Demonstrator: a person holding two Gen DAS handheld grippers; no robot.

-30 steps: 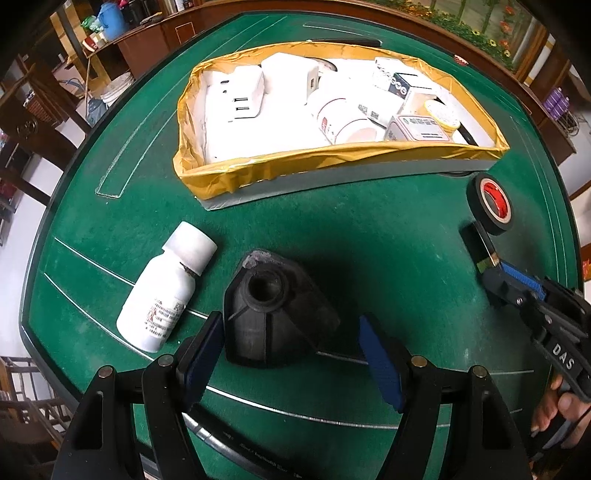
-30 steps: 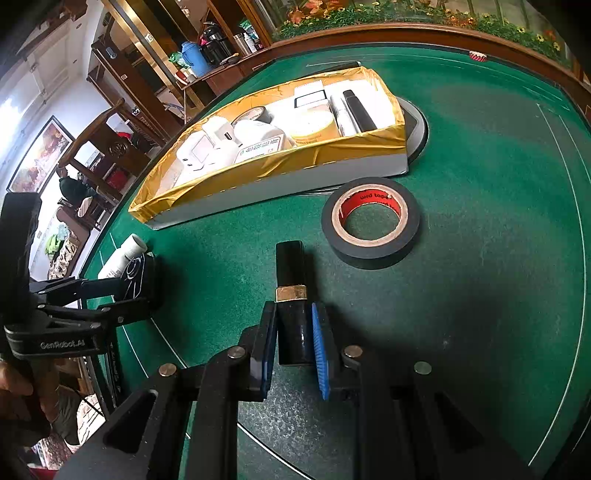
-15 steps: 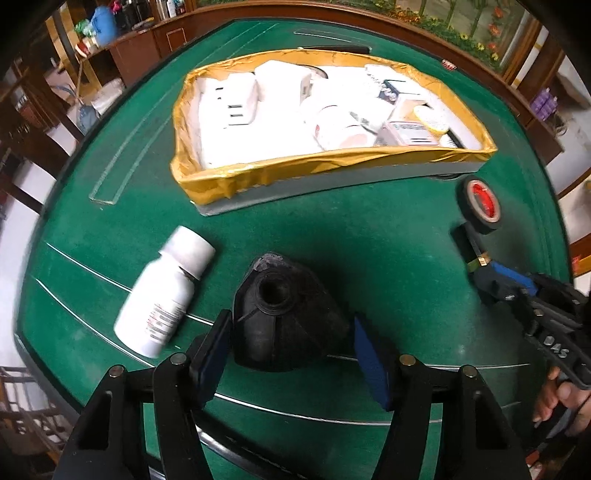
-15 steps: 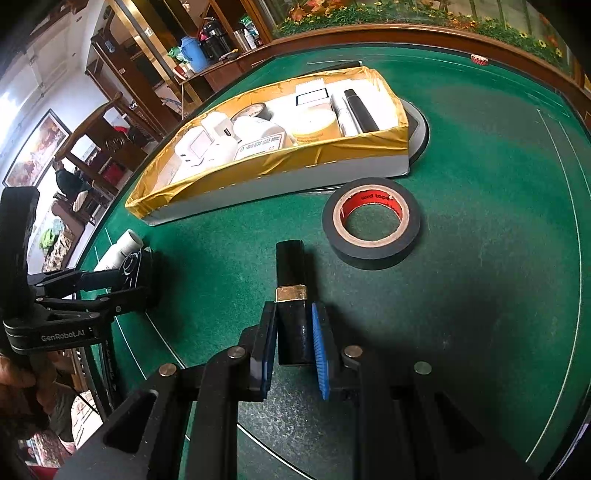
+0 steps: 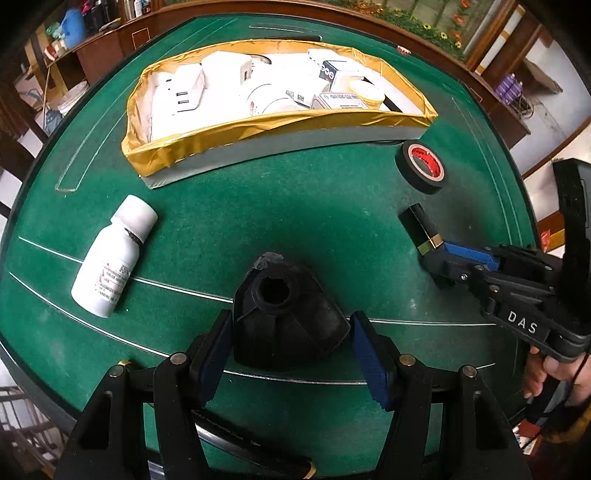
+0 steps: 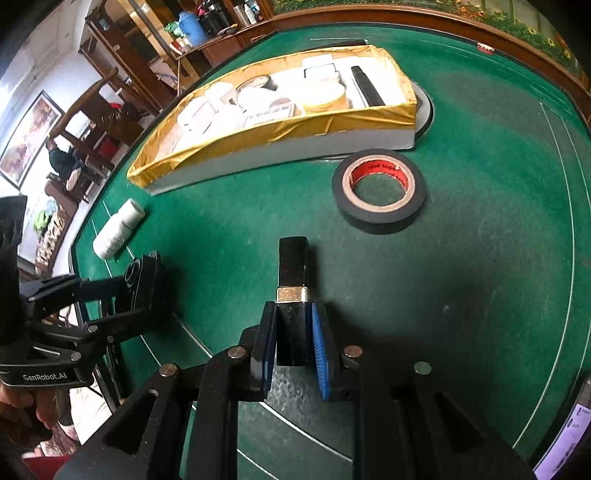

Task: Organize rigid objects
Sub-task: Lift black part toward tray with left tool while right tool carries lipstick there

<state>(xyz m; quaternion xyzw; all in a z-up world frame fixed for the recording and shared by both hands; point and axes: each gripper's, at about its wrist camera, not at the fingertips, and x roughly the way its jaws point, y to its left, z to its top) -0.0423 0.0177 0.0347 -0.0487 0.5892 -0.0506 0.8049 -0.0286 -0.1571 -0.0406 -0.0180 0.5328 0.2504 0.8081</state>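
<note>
My left gripper (image 5: 290, 345) has closed in around a black cone-shaped plastic part (image 5: 286, 314) that rests on the green table; the pads sit at its sides, the right pad with a small gap. My right gripper (image 6: 293, 343) is shut on a black lipstick tube with a gold band (image 6: 293, 291), also seen in the left wrist view (image 5: 421, 227). A white bottle (image 5: 114, 258) lies on its side at the left. A black tape roll with a red core (image 6: 378, 190) lies ahead of the right gripper.
A long box lined with gold tape (image 5: 258, 125) stands across the back of the green table (image 5: 295, 206), filled with white chargers, boxes and jars. It also shows in the right wrist view (image 6: 280, 129). The wooden table rim (image 6: 443, 18) runs behind.
The left gripper's jaws have narrowed around the black cone part and the view has lifted and shifted left. The right gripper still holds the lipstick tube in the same place.
</note>
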